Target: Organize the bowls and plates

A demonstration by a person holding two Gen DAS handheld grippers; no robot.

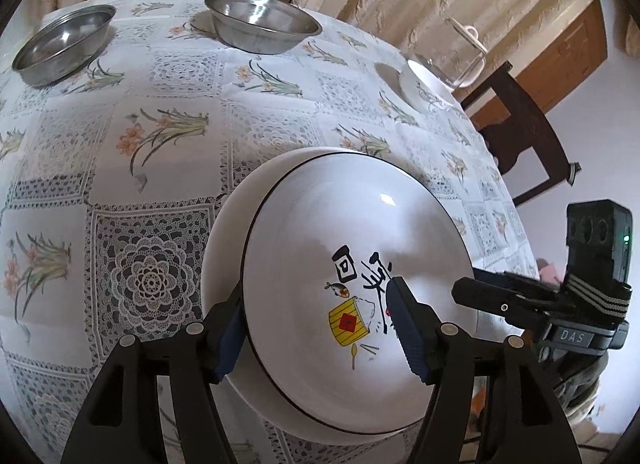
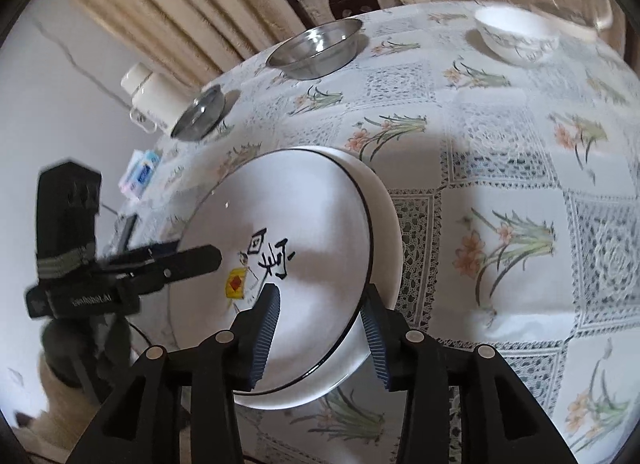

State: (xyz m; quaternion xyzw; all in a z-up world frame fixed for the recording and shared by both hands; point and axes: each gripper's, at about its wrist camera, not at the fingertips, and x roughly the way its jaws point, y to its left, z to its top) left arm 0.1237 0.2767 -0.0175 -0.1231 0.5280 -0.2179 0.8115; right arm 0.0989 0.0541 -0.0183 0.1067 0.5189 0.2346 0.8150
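1. So far, we hold one painted plate above the near table edge, left gripper and right gripper each straddling opposite rims, fingers apart around them; whether they pinch, we cannot tell.
2. Left to gather: two steel bowls far, porcelain bowl far right.

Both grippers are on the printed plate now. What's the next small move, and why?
Probably lift it level with both grippers. The left gripper and right gripper each straddle the plate's rim on opposite sides, so it seems held. The steel bowls and the white bowl stand apart, farther across the table.
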